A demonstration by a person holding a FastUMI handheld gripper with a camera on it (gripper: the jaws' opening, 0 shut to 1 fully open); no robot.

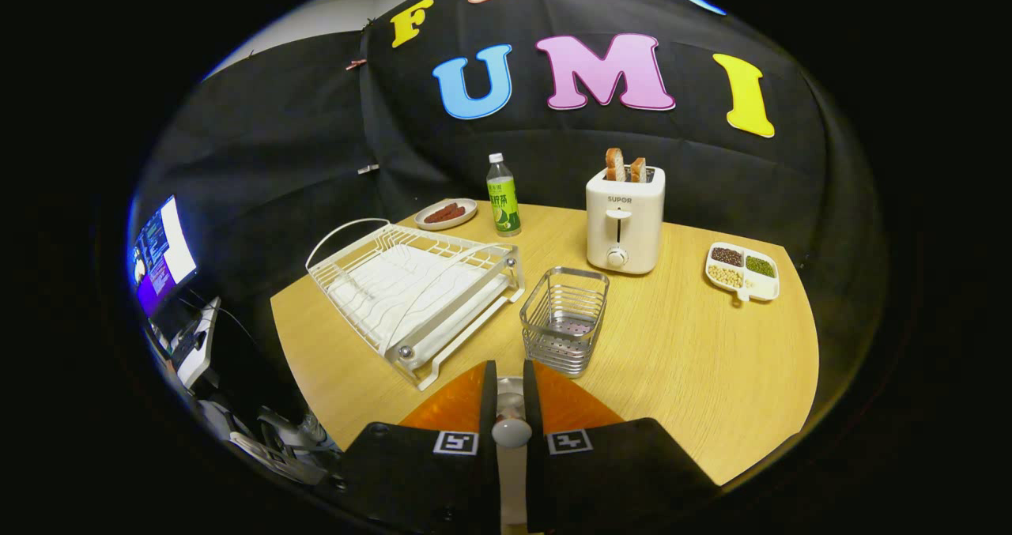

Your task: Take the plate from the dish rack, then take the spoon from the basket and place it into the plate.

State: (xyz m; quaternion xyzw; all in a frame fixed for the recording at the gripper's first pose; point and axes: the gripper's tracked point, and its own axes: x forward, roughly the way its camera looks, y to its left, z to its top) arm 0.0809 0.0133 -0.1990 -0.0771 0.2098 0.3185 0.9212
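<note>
My gripper (510, 365) hovers over the near edge of the wooden table (696, 361), its black and orange fingers (489, 393) closed to a narrow gap. A pale spoon (511, 431) is pinched in that gap, its rounded handle end pointing back at me and its bowl end hidden between the fingers. Just beyond the fingertips and slightly right stands the wire basket (564, 320), with nothing inside. The white wire dish rack (411, 286) lies ahead to the left, and its slots hold nothing.
A white toaster (624, 219) with two bread slices stands behind the basket. A green bottle (503, 197) and a small plate of sausages (445, 214) sit at the back. A divided dish of beans (742, 272) lies far right. A monitor (162, 254) stands off the table's left.
</note>
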